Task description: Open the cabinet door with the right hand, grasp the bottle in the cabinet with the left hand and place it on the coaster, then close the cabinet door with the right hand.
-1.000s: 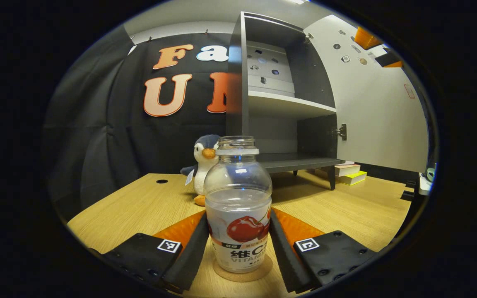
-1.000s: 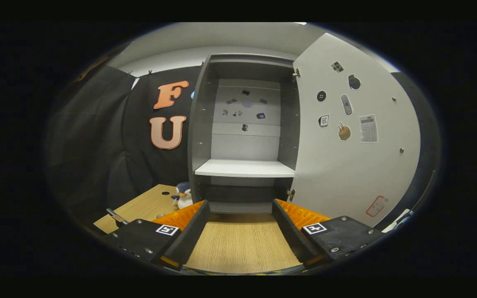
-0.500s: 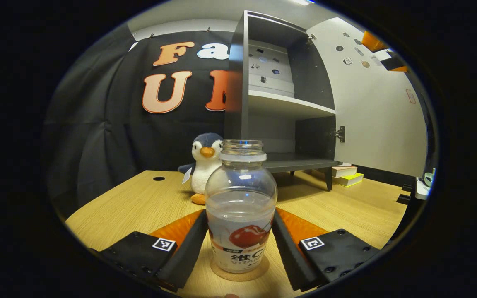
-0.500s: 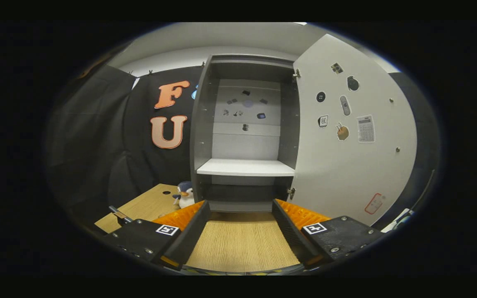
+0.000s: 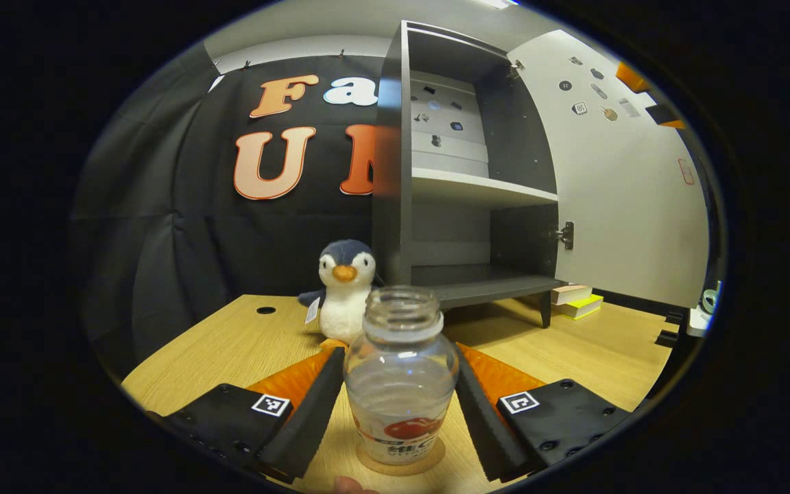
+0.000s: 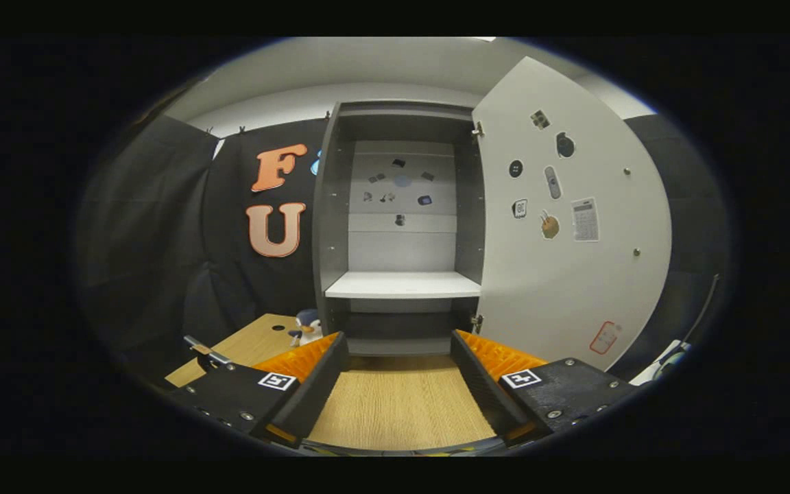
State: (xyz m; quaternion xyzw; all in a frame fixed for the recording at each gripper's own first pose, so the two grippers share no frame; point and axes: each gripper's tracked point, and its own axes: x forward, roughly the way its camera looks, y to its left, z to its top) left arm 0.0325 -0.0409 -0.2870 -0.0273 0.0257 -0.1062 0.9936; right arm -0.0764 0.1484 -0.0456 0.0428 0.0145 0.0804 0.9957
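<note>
Standing upright on a round coaster, the clear uncapped bottle has a red-fruit label low on its body and looks empty, though a pale band inside makes that hard to judge. The left gripper frames it with jaws spread: a gap shows between each finger and the bottle, so neither presses on it.

The cabinet stands behind on short legs, its door swung wide to the right. Both compartments, above and below the white shelf, hold nothing but small stickers on the back panel; more stickers dot the door's inner face.

In the right gripper view, the right gripper hangs over the wooden table with jaws wide and nothing between them, facing the open cabinet head-on, with the door angled out to the right.

The table is light wood with a cable hole near its far left corner. Black cloth covers the wall behind, under a pale ceiling.

A plush penguin sits just behind and left of the bottle, beside the cabinet's left wall. A small stack of books lies on the table under the door. A fingertip peeks in at the bottom edge of the left gripper view.
</note>
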